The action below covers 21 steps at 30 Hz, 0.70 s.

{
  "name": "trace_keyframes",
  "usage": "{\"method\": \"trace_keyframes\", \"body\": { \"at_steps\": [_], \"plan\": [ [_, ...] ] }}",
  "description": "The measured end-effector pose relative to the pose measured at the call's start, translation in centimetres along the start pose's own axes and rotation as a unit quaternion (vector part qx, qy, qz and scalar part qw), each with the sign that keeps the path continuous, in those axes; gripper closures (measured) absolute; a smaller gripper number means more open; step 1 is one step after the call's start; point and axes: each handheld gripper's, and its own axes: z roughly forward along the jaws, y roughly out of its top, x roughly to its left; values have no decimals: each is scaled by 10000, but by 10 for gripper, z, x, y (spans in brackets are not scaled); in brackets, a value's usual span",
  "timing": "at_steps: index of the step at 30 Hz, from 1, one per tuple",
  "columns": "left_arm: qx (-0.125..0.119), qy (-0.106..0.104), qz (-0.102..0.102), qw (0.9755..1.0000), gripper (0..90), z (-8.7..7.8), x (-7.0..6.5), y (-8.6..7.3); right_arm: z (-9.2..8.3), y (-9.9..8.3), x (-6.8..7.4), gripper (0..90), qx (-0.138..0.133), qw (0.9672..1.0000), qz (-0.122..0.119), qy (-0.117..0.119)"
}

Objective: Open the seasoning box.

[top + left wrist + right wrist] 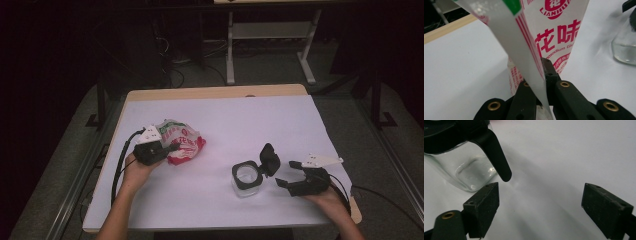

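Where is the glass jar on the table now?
In the high view the jar stands right of centre on the table, lid flipped open, just left of the right tongs.

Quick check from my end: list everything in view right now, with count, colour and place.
seasoning bag: one, white with red print and a green patch, left part of the table, pinched in the left claw.
glass jar: one, clear with a black flip lid standing open, right of centre, beside the right claw.
table: one, white top with a wooden edge.
desk frame: one, white legs, on the floor behind the table.
left claw: one, black, shut on the bag.
right claw: one, black, open, nothing between its jaws.
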Motion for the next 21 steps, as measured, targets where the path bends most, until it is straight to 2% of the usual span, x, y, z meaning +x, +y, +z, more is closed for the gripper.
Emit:
{"method": "trace_keyframes", "body": {
  "at_steps": [11, 14, 18, 19, 21],
  "plan": [
    [-138, -70, -60, 9999, 900, -3, -2, 3, 1, 0, 0, 143, 4, 10000, -13, 11],
    [-185, -73, 22, 9998, 900, -5, -3, 5, 1, -1, -1, 143, 10, 10000, 8, 24],
    [-364, -37, -74, 9993, 900, -14, -7, 10, 1, -1, -1, 143, 5, 10000, 31, 30],
    [-402, -91, -115, 9991, 900, -15, -8, 11, 0, -1, -1, 143, 6, 10000, 23, 21],
    [-414, -106, -87, 9990, 900, -19, -9, 13, 0, -1, -1, 143, -7, 10000, 5, 13]
  ]
}}
